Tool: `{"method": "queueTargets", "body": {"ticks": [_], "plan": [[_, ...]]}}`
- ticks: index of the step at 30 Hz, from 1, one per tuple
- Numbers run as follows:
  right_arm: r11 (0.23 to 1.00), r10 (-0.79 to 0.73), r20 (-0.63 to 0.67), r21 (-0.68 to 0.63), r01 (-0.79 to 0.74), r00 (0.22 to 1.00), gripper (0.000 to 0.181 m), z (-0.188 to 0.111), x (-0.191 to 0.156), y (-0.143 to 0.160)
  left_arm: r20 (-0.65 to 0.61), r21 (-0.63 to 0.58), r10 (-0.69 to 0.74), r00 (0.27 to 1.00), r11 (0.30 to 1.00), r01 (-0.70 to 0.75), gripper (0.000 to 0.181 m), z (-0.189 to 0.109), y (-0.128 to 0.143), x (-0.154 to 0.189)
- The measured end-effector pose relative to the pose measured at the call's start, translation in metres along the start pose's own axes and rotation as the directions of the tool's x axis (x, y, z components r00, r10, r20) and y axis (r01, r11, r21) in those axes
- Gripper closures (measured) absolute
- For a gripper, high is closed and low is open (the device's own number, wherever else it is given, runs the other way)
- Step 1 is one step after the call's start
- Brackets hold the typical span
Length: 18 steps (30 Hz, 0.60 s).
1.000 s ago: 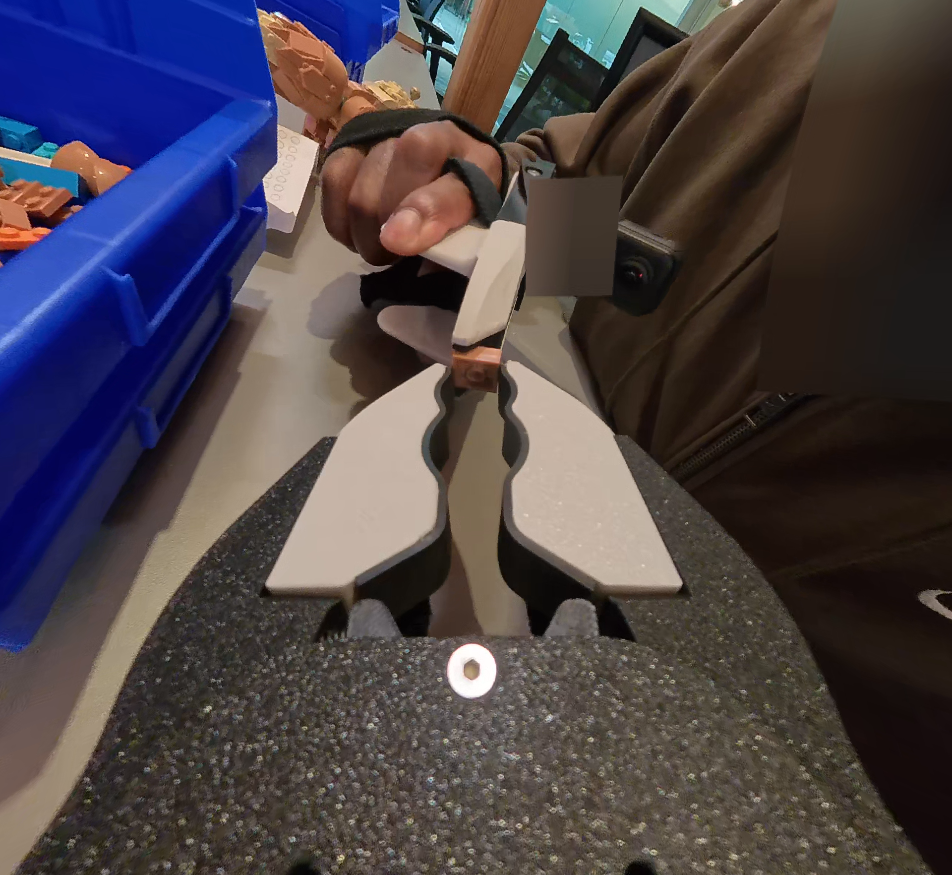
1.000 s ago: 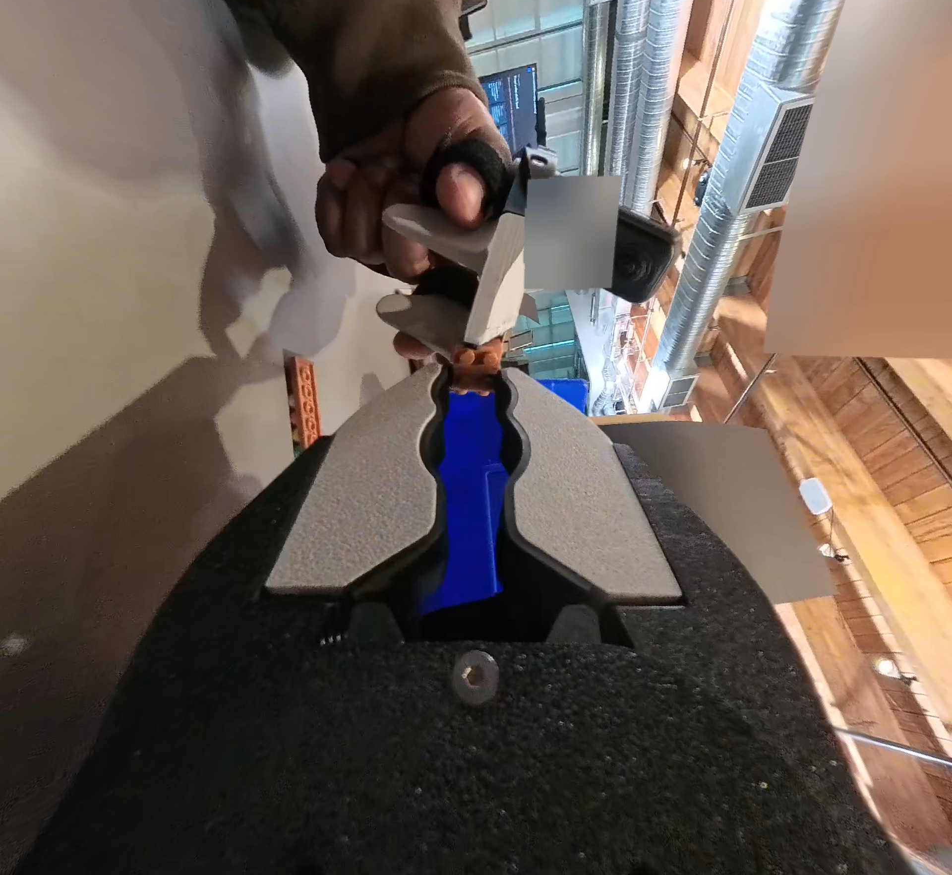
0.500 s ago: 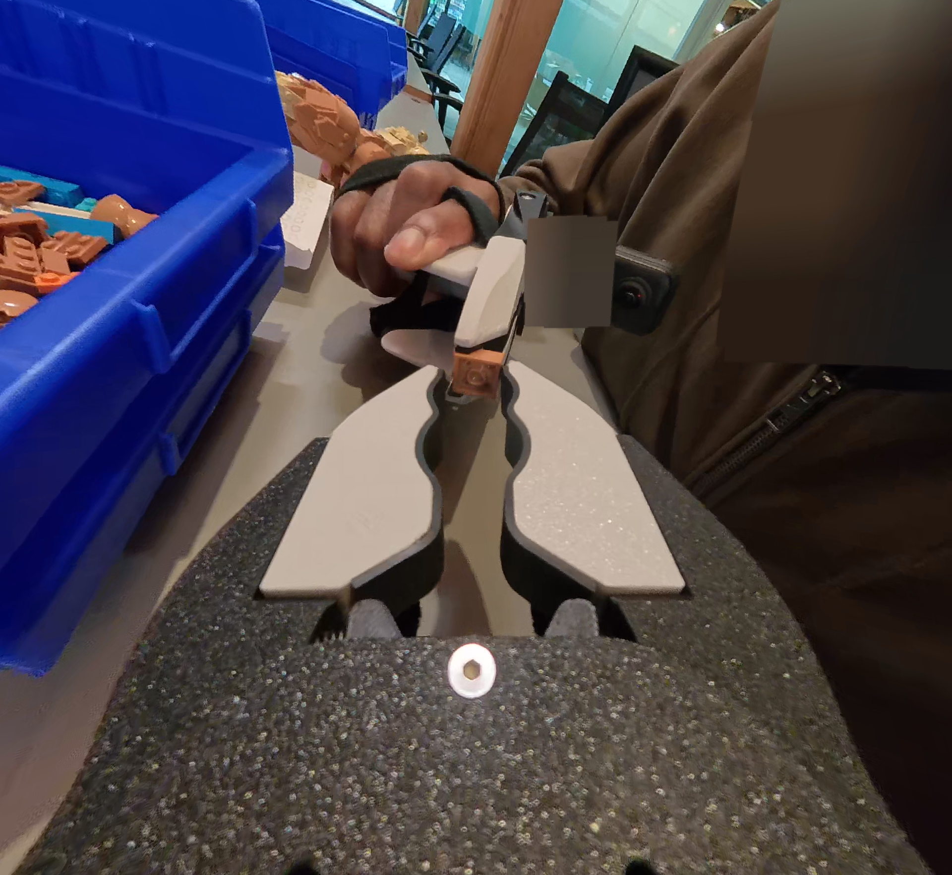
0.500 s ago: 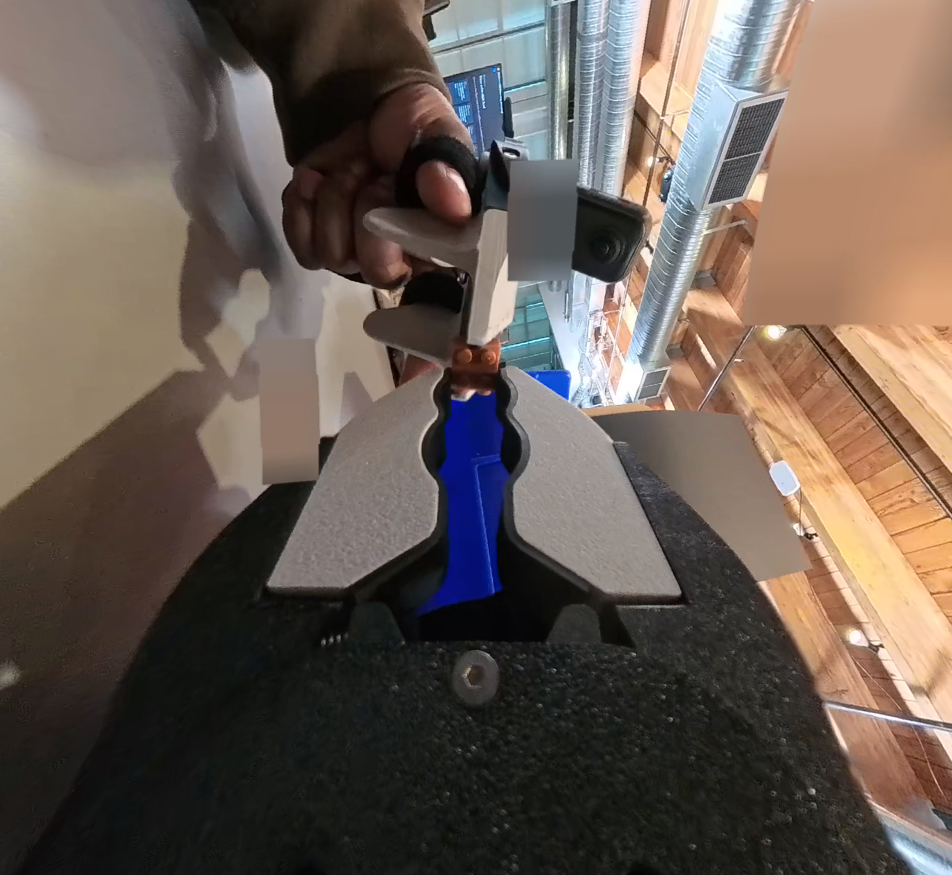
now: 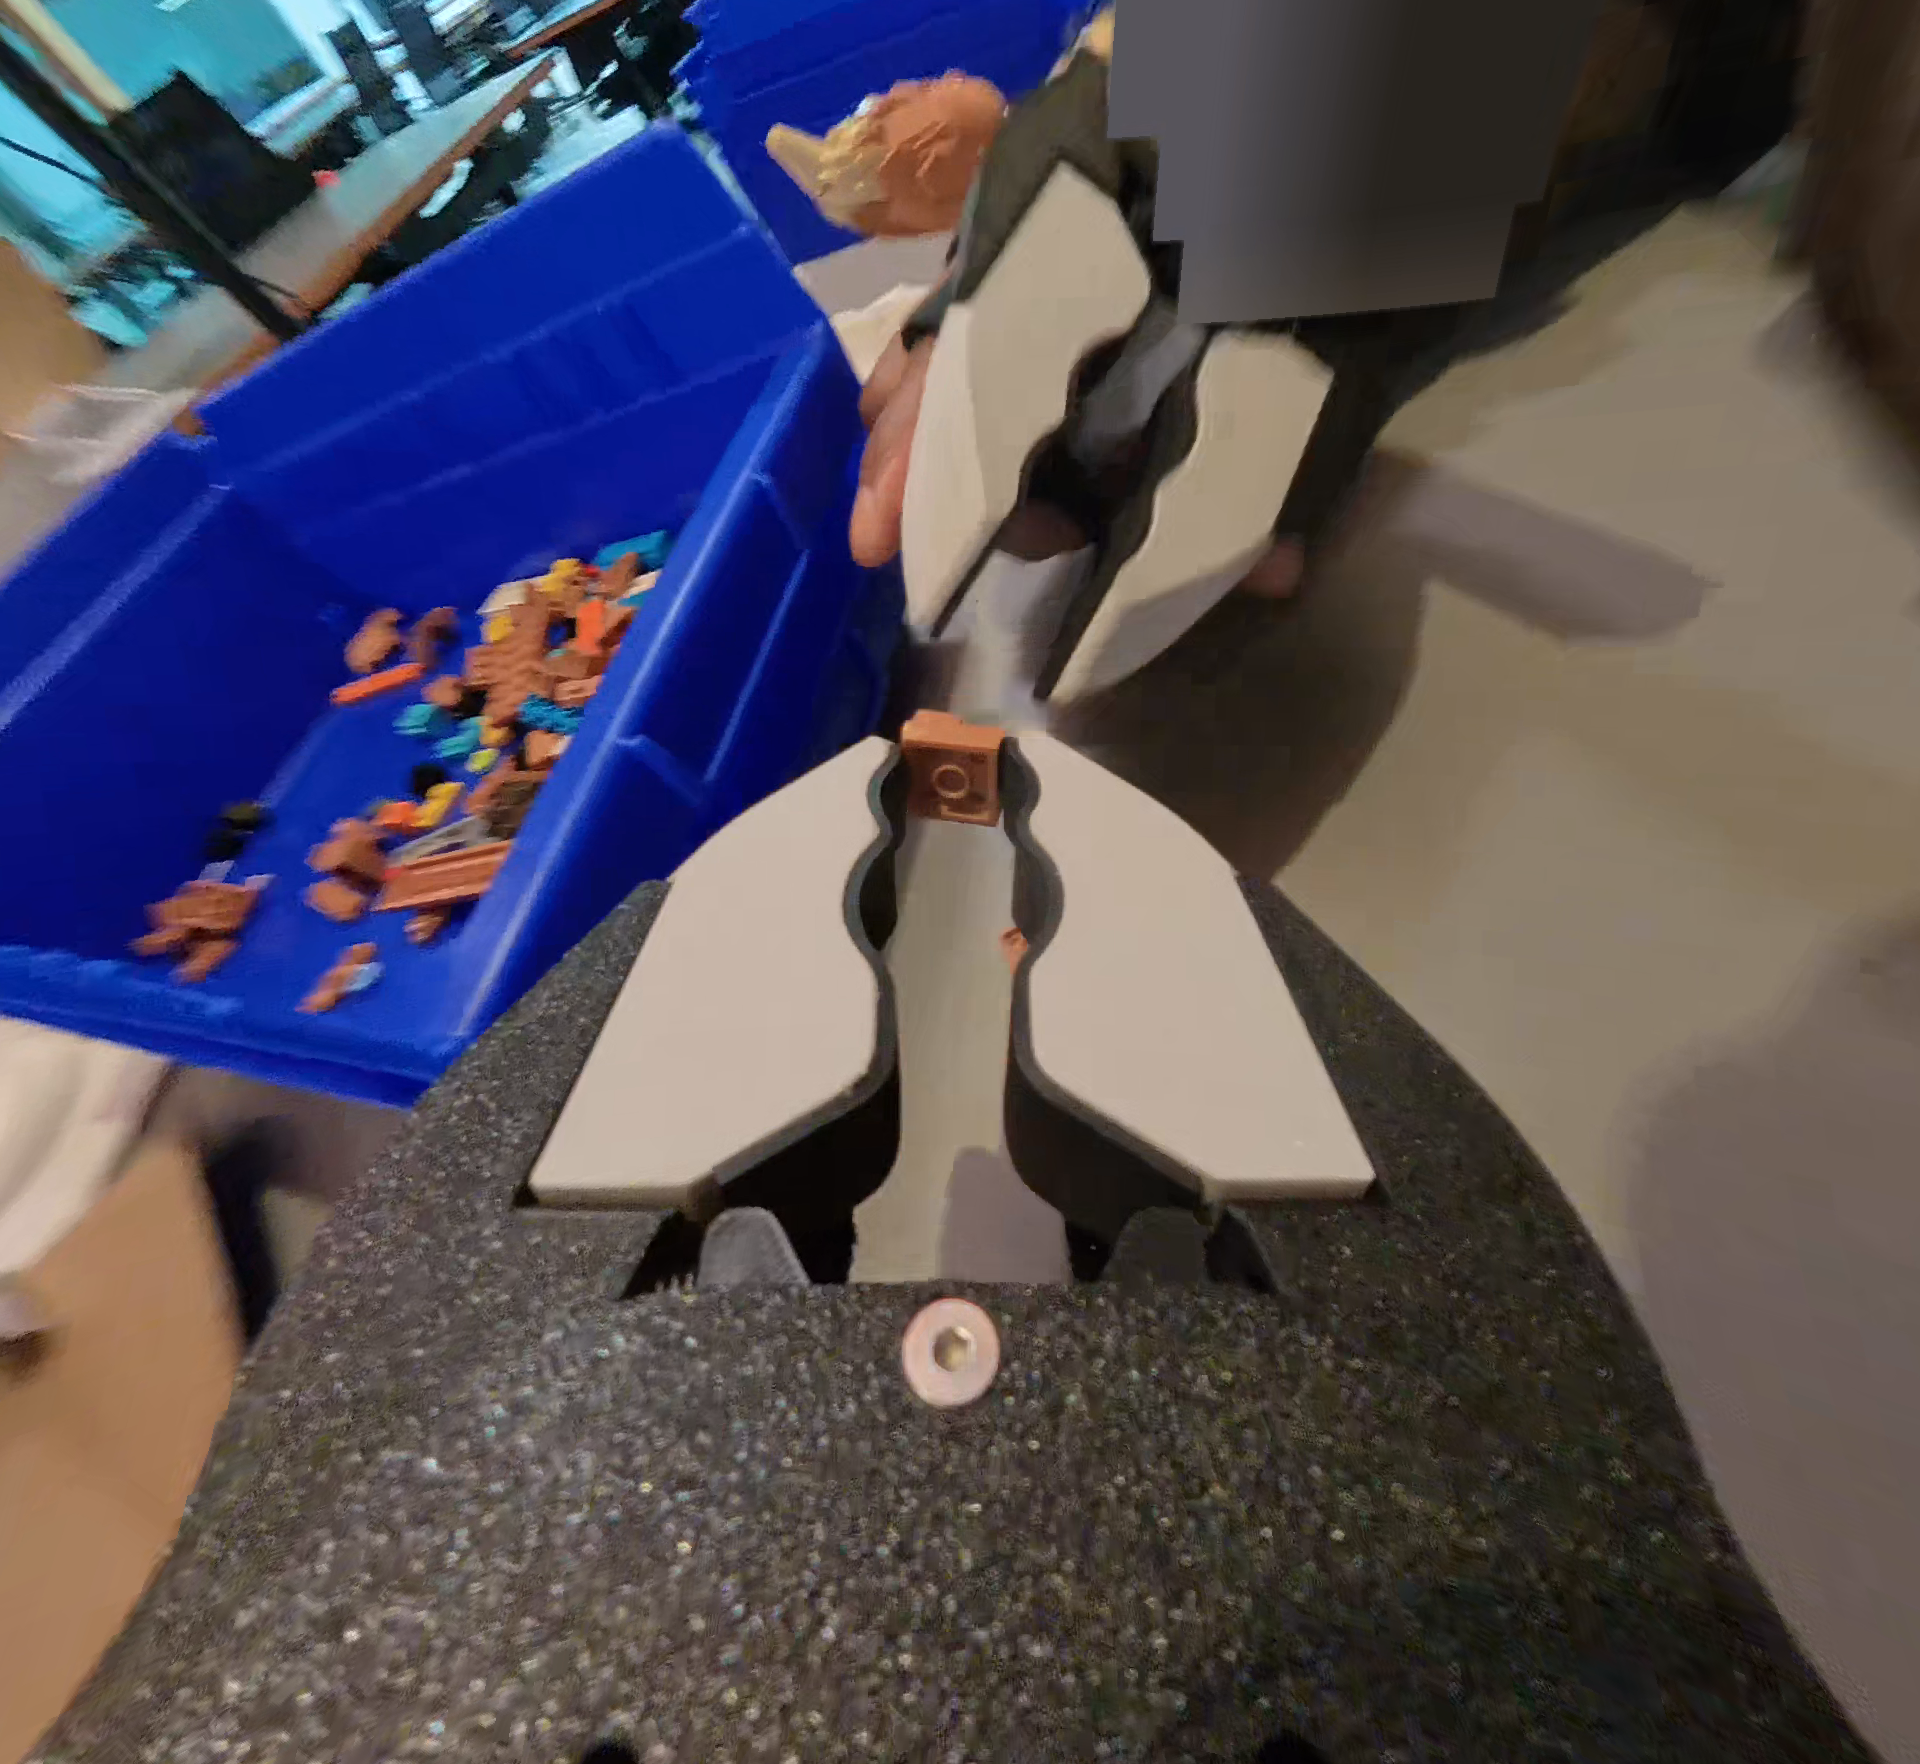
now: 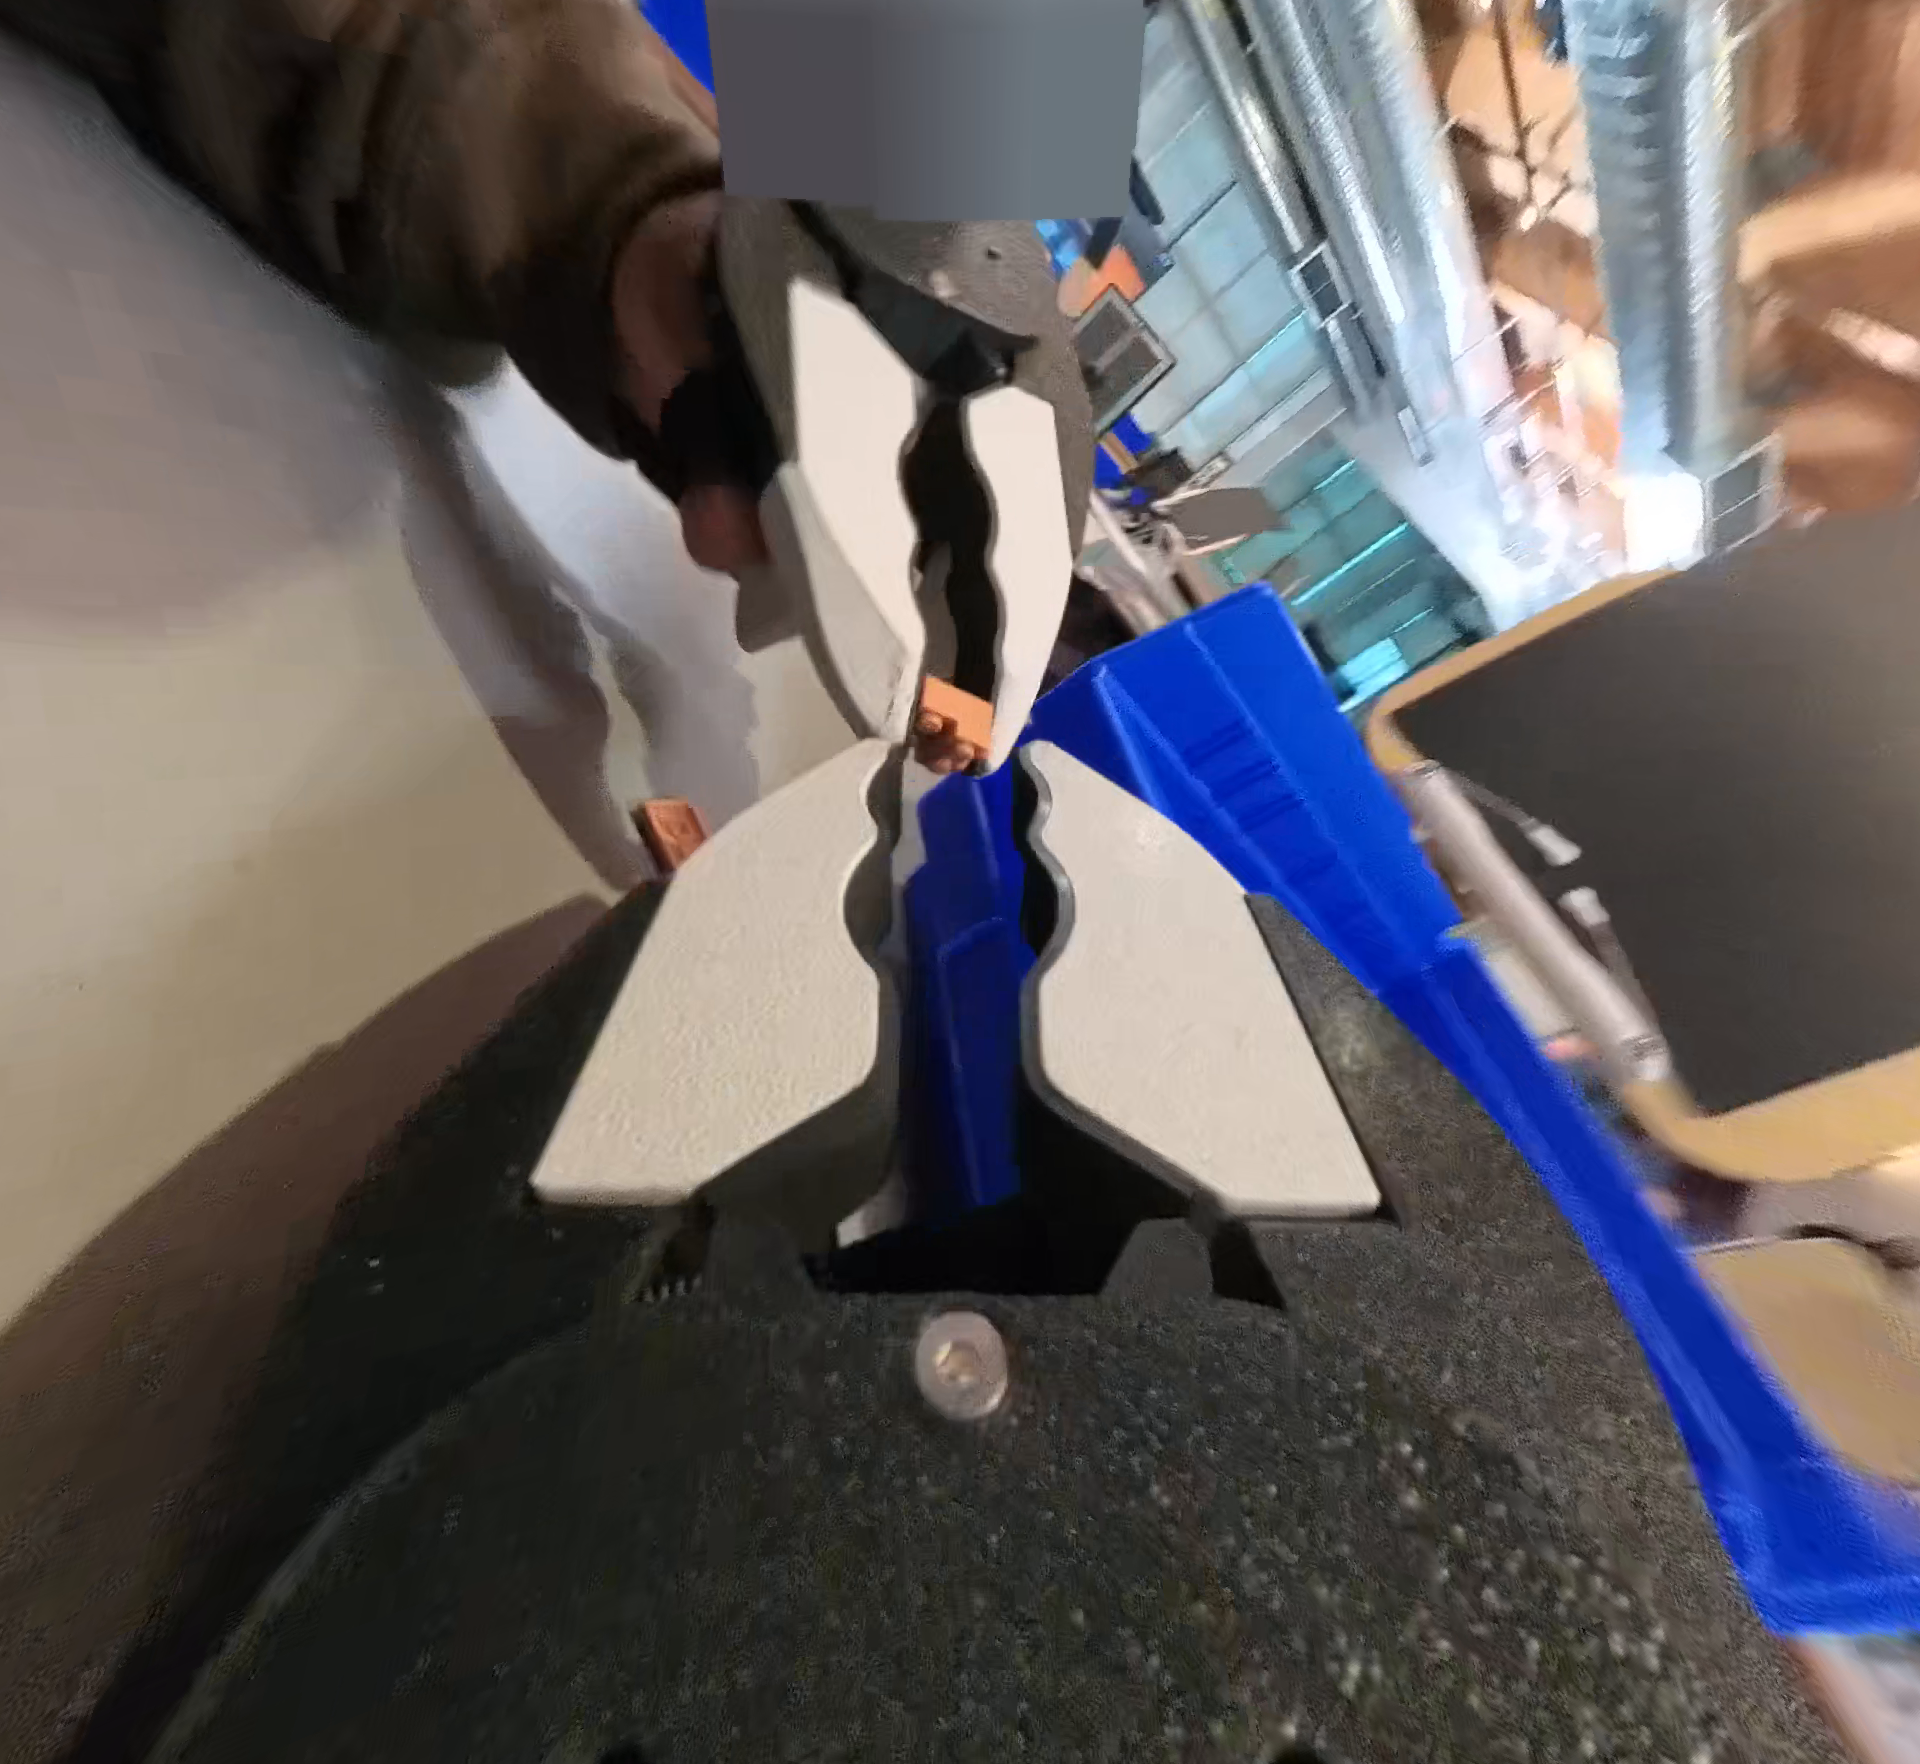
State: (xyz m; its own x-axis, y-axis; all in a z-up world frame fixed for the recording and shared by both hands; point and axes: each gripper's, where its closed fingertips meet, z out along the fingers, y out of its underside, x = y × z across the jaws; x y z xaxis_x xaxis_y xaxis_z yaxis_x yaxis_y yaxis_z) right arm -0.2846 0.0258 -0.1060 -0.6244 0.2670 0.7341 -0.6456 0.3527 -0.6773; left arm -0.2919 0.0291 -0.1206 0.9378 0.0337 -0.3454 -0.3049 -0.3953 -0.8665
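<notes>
The left gripper (image 5: 951,774) clenched a small brown brick (image 5: 954,782) at its tips, the blue bin (image 5: 665,426) at ten o'clock. The right gripper (image 6: 951,764) stood slightly parted and empty; motion blur smeared the bin's loose pieces (image 5: 457,748).

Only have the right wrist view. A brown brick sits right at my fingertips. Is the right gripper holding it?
Observer: No. The left wrist view shows the brown brick pinched between the tips of the left gripper. The right gripper is open and empty.
Operator: Blue bin contents? I only see its outer wall.
Observer: The blue bin holds loose bricks, mostly brown and orange, a few teal.
Operator: Anything behind the right gripper?
Observer: A brown brick-built model, blurred, just beyond it.
</notes>
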Motion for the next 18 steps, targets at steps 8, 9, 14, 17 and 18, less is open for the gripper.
{"method": "queueTargets", "body": {"ticks": [8,9,14,17,18], "plan": [[0.823,0.568,0.124,-0.090,-0.561,0.813,0.171,0.007,0.002,0.004,0.137,-0.208,0.322,0.937,0.934,-0.291,0.163,0.008,0.019,-0.007],[0.795,0.606,0.129,-0.106,-0.597,0.785,0.172,0.008,0.001,0.005,0.147,-0.221,0.340,0.929,0.927,-0.305,0.163,0.008,0.020,-0.008],[0.705,0.702,0.076,-0.217,-0.675,0.708,0.165,0.011,-0.005,0.017,0.195,-0.266,0.423,0.885,0.891,-0.367,0.163,0.009,0.020,-0.013],[0.656,0.741,0.038,-0.253,-0.711,0.670,0.157,0.013,-0.007,0.022,0.226,-0.274,0.464,0.856,0.874,-0.401,0.164,0.009,0.015,-0.015],[0.634,0.761,0.034,-0.256,-0.730,0.648,0.157,0.013,-0.008,0.022,0.231,-0.288,0.483,0.844,0.863,-0.415,0.164,0.009,0.016,-0.015]]}}
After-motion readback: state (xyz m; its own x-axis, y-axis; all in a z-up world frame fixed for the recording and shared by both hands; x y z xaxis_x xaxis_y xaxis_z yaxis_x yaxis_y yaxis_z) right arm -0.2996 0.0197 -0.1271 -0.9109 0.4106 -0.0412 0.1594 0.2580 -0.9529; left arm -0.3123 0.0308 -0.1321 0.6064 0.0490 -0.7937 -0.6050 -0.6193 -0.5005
